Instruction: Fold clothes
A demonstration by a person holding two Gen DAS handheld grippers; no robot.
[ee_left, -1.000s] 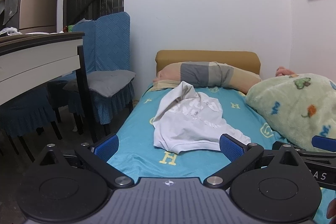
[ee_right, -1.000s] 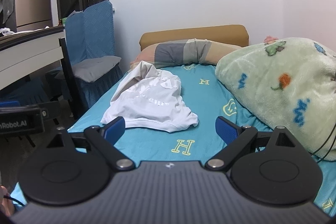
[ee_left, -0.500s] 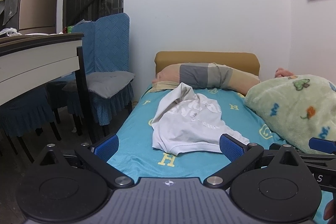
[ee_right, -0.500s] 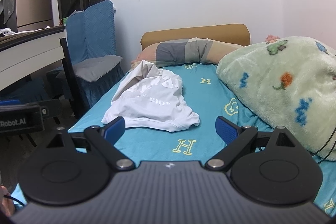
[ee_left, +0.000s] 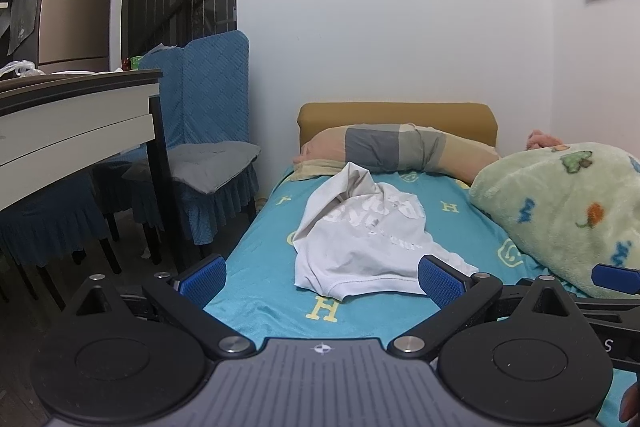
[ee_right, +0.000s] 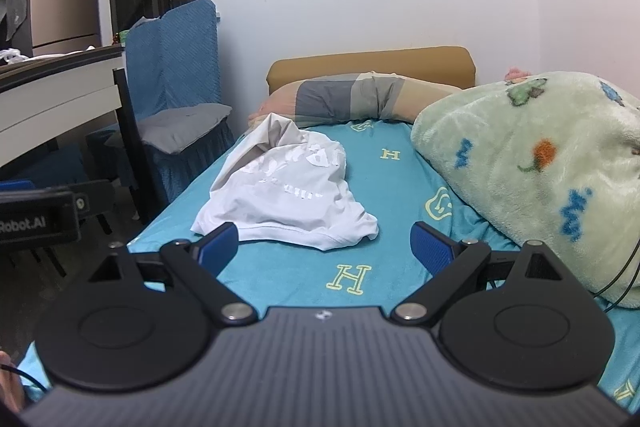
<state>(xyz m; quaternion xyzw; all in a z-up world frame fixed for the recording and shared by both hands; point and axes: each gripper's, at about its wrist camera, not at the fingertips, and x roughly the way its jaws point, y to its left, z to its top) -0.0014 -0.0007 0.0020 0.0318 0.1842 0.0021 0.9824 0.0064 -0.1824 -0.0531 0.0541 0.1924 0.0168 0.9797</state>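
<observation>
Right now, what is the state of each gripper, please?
Left gripper: open, holding nothing.
Right gripper: open, holding nothing.

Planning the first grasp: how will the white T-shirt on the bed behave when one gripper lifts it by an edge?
The white T-shirt lies crumpled in soft folds, so it will likely droop limply. It looks thin, probably light. Its hem lies flat on the teal sheet, so pinching may catch the sheet too.

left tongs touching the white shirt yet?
Apart. In the left wrist view the left tongs stand open, short of the crumpled white shirt, with teal sheet between the pads and the hem.
</observation>
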